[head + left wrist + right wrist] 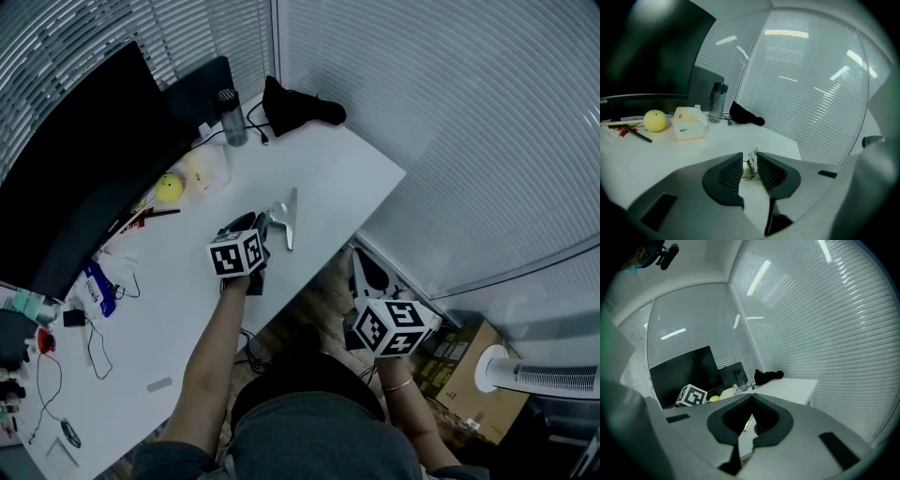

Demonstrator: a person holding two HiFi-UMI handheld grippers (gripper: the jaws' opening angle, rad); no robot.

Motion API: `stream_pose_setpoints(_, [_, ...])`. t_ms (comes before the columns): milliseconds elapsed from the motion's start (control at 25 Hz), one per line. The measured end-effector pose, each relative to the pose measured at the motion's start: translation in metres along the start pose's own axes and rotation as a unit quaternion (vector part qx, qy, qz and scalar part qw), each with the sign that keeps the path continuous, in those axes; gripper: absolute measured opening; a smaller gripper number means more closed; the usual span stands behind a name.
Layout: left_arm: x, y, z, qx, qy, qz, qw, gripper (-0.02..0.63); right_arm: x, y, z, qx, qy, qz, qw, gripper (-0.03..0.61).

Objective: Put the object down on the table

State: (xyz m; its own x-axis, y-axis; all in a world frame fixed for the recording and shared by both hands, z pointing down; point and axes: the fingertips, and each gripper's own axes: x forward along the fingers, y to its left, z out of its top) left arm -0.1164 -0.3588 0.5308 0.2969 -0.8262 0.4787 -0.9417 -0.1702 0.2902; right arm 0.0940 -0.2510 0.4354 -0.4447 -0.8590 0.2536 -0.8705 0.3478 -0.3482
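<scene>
A bent silver metal piece lies on the white table near its right edge. My left gripper hovers just left of it, marker cube toward me. In the left gripper view the metal piece shows on the tabletop just past the fingertips, and my left gripper stands open with a narrow gap and no pad pressing on it. My right gripper hangs off the table's right edge above the floor. In the right gripper view my right gripper has its tips together, with nothing held.
A dark monitor fills the table's left side. A yellow fruit, a tissue box, a bottle and a black cloth sit at the back. Cables and small items lie near left. A cardboard box and fan stand on the floor.
</scene>
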Motion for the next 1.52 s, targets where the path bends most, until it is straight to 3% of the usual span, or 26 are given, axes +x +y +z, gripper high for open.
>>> stream_pose_setpoints(680, [-0.064, -0.034, 0.021, 0.102, -0.057, -0.024, 0.9929, 0.044, -0.004, 0.019, -0.001, -0.009, -0.005, 0.007, 1.0, 0.003])
stream_pose_setpoints(1520, [-0.116, -0.055, 0.027, 0.119, -0.091, -0.036, 0.988, 0.029, -0.005, 0.033, -0.005, -0.033, -0.006, 0.008, 0.999, 0.0])
